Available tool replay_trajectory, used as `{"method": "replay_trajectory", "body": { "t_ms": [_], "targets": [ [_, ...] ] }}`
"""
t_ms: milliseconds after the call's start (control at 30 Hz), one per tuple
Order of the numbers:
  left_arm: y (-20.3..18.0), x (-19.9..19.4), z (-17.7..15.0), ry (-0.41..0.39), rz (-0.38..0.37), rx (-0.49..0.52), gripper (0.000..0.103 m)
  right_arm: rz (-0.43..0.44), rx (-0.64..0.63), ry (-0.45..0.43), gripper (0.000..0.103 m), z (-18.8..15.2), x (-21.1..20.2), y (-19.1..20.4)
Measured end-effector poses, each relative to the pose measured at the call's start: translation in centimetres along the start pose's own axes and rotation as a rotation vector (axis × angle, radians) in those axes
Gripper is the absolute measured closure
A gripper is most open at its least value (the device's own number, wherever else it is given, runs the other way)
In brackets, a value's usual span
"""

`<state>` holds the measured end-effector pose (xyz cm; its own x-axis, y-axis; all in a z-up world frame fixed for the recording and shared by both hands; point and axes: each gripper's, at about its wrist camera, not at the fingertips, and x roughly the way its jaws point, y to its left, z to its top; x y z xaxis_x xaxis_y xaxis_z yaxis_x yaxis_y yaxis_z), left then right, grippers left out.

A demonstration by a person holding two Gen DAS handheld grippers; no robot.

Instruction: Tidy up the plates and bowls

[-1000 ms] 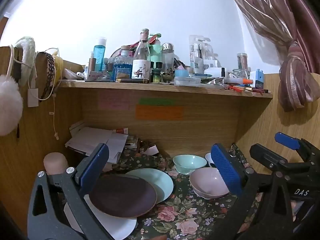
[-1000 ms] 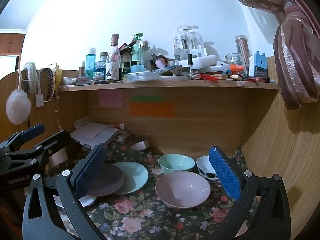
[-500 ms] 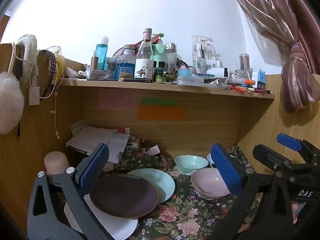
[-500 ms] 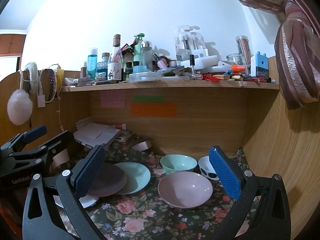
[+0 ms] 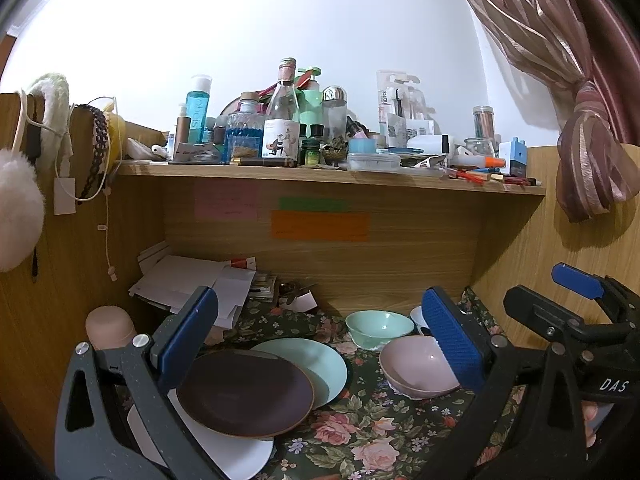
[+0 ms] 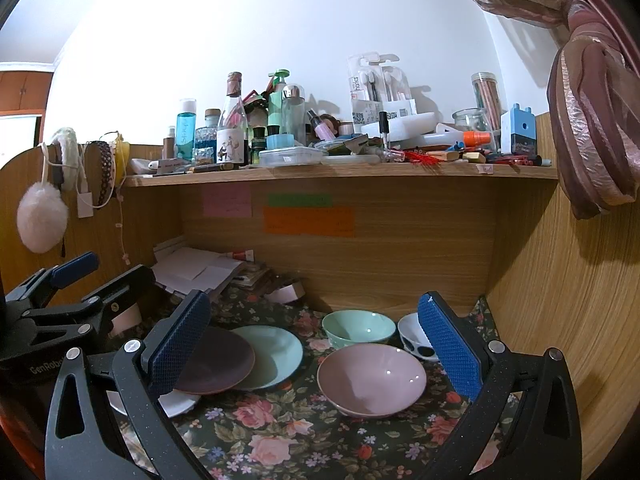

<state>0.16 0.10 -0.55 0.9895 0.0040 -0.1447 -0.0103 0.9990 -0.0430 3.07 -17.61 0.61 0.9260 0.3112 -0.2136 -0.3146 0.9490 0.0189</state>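
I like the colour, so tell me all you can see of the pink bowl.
The pink bowl is wide, shallow and round, matte pale pink inside and out, probably ceramic or melamine, with small glints of light on its inner wall. It is empty and stands upright on the floral cloth, in front of the green bowl and beside the small white bowl. Whether it touches them is unclear. Neither gripper holds it.

Both cameras sat low over the flowery dark tablecloth (image 5: 360, 432), looking toward the back wooden wall. The left one was near the round dark brown plate (image 5: 244, 392); the right one near the shallow pink bowl (image 6: 372, 376). Both saw both dishes.
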Motion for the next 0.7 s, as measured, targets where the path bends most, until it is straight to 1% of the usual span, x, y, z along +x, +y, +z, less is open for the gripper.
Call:
{"method": "replay_trajectory", "body": {
  "t_ms": [700],
  "targets": [
    [-0.28, 0.13, 0.23, 0.003, -0.006, 0.004, 0.000, -0.001, -0.001, 0.002, 0.000, 0.00, -0.06, -0.09]
  ]
}}
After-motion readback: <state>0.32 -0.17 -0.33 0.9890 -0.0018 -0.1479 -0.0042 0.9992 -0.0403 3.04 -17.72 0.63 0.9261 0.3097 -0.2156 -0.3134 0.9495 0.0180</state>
